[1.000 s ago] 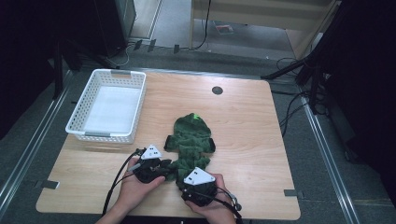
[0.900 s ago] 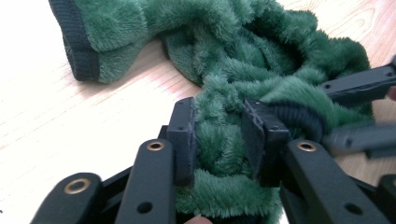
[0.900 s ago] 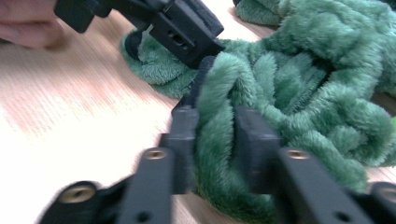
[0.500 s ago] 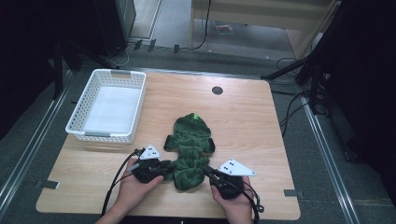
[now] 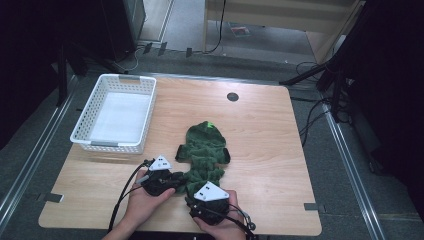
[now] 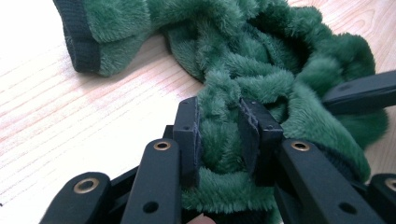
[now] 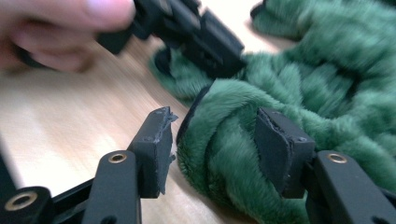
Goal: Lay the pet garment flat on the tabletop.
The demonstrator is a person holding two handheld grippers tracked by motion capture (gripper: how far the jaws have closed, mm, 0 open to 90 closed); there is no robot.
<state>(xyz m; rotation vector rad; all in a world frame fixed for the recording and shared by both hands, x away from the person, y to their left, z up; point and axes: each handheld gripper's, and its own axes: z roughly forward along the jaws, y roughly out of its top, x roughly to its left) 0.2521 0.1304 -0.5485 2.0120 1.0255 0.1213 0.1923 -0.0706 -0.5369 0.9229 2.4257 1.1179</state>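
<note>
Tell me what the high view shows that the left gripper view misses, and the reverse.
High view alone: the white basket at the table's far left, the dark round hole in the tabletop, and the person's hands.

Left gripper view alone: the left gripper pinching a fold of green fleece between its pads, and the garment's dark ribbed cuff.

Both: the green fleece garment lying on the wooden table.

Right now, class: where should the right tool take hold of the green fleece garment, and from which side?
Grip the rolled near hem of the green fleece garment, approaching from the table's near edge: that bunched fold stands up between the right tool's open jaws, beside the left tool's grip.
</note>
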